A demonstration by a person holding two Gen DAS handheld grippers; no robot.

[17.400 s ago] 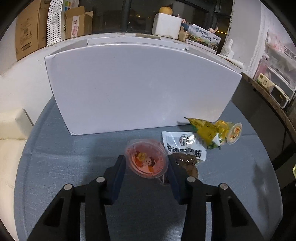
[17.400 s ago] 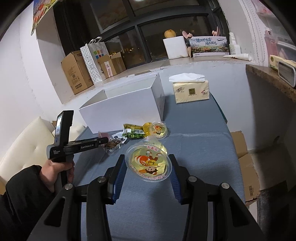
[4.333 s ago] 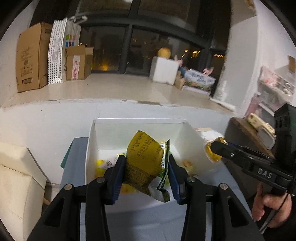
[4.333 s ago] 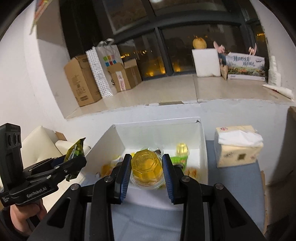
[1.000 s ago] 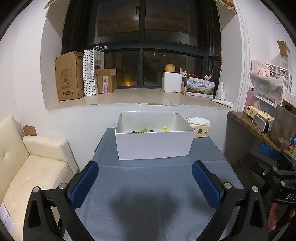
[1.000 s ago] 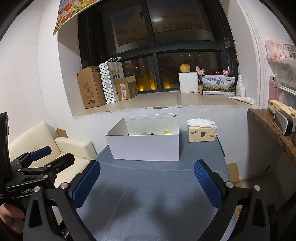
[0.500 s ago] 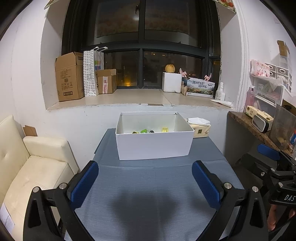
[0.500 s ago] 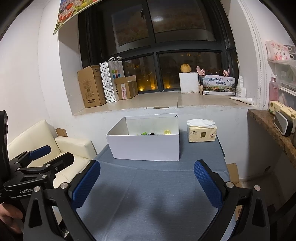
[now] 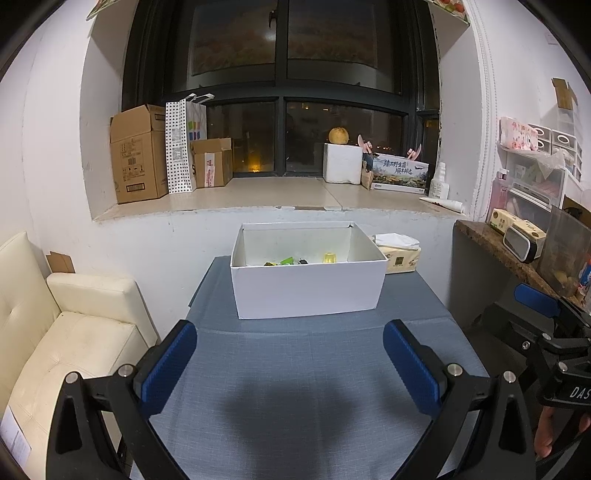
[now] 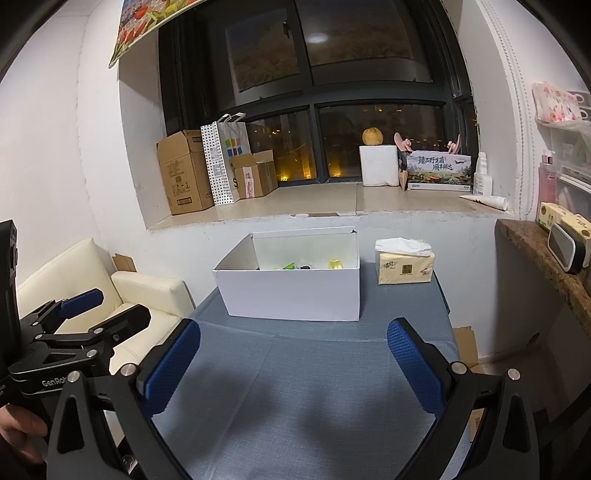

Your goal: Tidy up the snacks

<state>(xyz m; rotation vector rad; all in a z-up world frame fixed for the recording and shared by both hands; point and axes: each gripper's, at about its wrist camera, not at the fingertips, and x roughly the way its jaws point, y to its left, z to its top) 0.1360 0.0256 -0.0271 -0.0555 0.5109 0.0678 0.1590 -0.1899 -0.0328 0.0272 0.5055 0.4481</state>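
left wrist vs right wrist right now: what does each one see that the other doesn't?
Only the left wrist view shows the right gripper, at its right edge, and its own open left gripper in the foreground.

Only the right wrist view shows the left gripper from the side and the poster hanging at top left, plus its own open right gripper.

Both show the white box with snacks inside, the tissue box beside it, the blue tablecloth, the sofa and the windowsill cartons.
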